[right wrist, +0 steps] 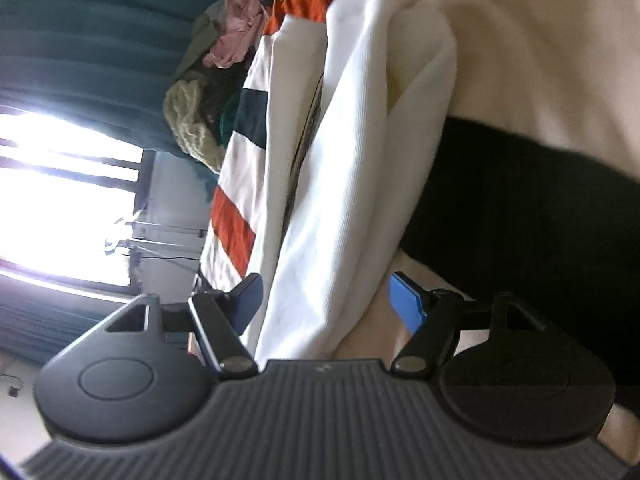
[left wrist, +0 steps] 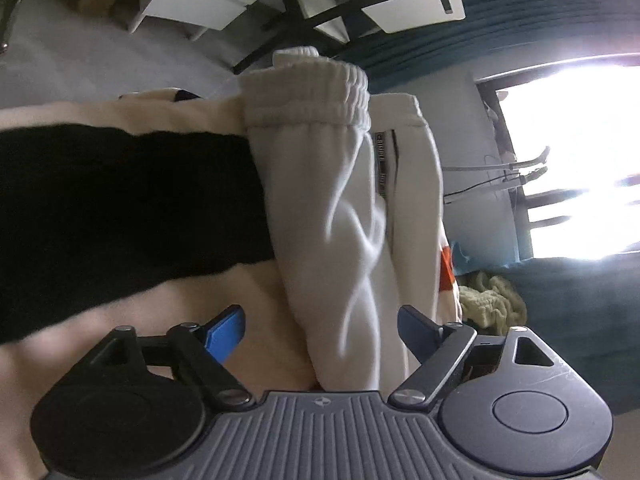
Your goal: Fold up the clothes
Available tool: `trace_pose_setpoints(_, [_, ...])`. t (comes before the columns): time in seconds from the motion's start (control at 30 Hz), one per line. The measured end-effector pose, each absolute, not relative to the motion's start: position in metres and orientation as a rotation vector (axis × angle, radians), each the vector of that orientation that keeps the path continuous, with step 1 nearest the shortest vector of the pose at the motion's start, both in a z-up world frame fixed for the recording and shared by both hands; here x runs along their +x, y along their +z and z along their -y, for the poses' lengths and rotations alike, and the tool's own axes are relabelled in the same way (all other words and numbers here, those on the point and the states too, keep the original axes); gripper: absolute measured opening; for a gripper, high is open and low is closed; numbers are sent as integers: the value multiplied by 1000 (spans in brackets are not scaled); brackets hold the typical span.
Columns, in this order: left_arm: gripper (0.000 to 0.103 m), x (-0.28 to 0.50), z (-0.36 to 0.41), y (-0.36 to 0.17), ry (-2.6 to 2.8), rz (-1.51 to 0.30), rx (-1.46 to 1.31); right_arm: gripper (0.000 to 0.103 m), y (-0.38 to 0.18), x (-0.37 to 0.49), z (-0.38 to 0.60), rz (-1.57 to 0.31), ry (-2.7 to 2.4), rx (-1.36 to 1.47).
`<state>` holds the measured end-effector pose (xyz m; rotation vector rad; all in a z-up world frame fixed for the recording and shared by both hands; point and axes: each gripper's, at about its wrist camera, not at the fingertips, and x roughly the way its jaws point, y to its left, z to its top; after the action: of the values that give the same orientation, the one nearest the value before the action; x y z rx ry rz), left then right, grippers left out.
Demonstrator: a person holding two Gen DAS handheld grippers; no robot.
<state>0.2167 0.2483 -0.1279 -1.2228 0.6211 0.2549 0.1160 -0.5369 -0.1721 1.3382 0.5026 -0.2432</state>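
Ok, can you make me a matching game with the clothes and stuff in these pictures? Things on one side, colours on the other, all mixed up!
Things:
1. sweatpants
2. curtain
3. wide stripe on the blanket under the sweatpants
4. crumpled garment on the pile by the curtain

Colours:
A. pink
B. black
C. white
D. dark teal

Pairs: 1-C, 2-D, 3-B, 4-A

Bonus: both the left gripper and the right gripper have their jaws open, with the sweatpants lying between them.

a home bedroom: striped blanket, clothes heap, curtains.
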Motion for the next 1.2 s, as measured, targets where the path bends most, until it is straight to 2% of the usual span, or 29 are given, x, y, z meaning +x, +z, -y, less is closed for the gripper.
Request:
trace_pose_setpoints(0.17, [76,252,-249,-144,261,-537,-1163,72,-201,140,545,-464,-258,1384])
trace_pose_setpoints(0.23, [72,267,-250,-146,280,-535,-1113,72,-207,150,552,-429,-250,1408])
trace_pose_setpoints(0.3, [55,276,-251,-147,306,-548,-1078,72,-208,160,560,-381,-248,1401])
trace_pose_setpoints(0.33, [54,280,-251,-148,313,-551,-1065,72,-209,163,562,-350,-262,1396])
trace_pose_setpoints(0.37, [46,283,-252,-148,321,-554,-1051,66,-210,167,564,-328,-289,1391])
trace_pose_setpoints(0.43, [40,292,-251,-147,332,-556,-1019,55,-210,175,566,-299,-368,1357])
trace_pose_setpoints(0.5, [32,298,-245,-141,332,-545,-969,33,-210,182,569,-283,-435,1301])
trace_pose_setpoints(0.57, [27,297,-240,-131,321,-524,-927,21,-212,186,574,-273,-468,1277])
trace_pose_setpoints(0.7, [20,285,-240,-122,282,-463,-963,12,-209,176,581,-231,-436,1331])
trace_pose_setpoints(1.03, [17,202,-255,-90,149,-406,-1032,11,-172,101,581,-233,-457,1311])
trace_pose_setpoints(1.2, [16,153,-272,-78,155,-363,-1073,11,-166,51,586,-214,-502,1403])
